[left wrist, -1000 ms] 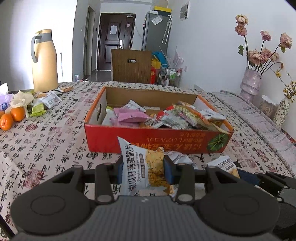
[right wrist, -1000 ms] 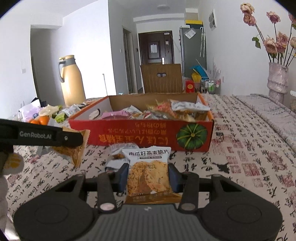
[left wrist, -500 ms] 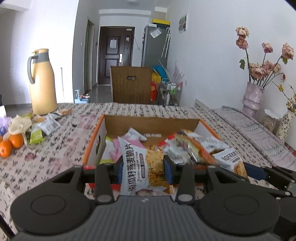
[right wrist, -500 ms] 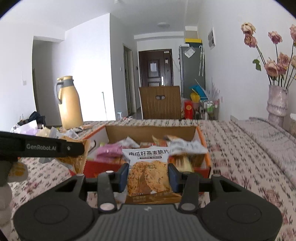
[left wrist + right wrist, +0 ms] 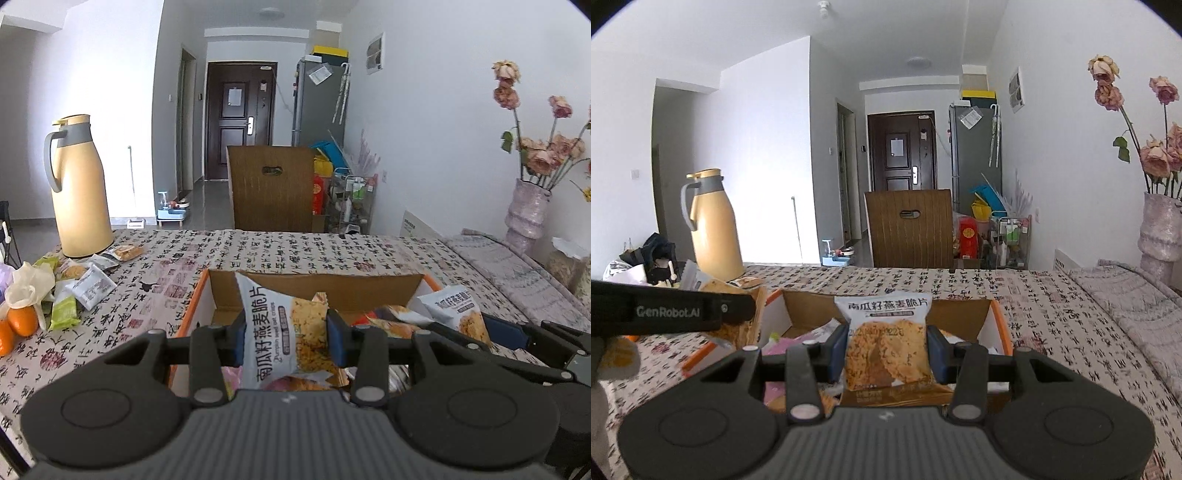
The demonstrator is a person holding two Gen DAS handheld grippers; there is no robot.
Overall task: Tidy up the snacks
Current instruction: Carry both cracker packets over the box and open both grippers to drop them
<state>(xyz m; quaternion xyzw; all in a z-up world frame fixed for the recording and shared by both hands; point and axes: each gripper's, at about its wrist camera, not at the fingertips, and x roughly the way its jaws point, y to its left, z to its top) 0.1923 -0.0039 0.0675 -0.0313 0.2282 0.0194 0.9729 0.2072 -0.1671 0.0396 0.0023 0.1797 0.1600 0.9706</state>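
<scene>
Left wrist: left gripper (image 5: 285, 338) jaws pinching oat-crisp packet (image 5: 280, 332); only here oranges (image 5: 21, 320). Right gripper (image 5: 886, 349) pinching second packet (image 5: 886, 343).

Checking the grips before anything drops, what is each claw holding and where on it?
Left claw: an oat crisp packet, pinched across its middle. Right claw: a second packet, gripped by both side edges.

White walls rise around a dark wooden entry door (image 5: 242, 118), a tall grey refrigerator (image 5: 319, 101) beside it, and a brown slatted chair (image 5: 910, 229) behind the calligraphy-cloth table (image 5: 295, 251).
</scene>
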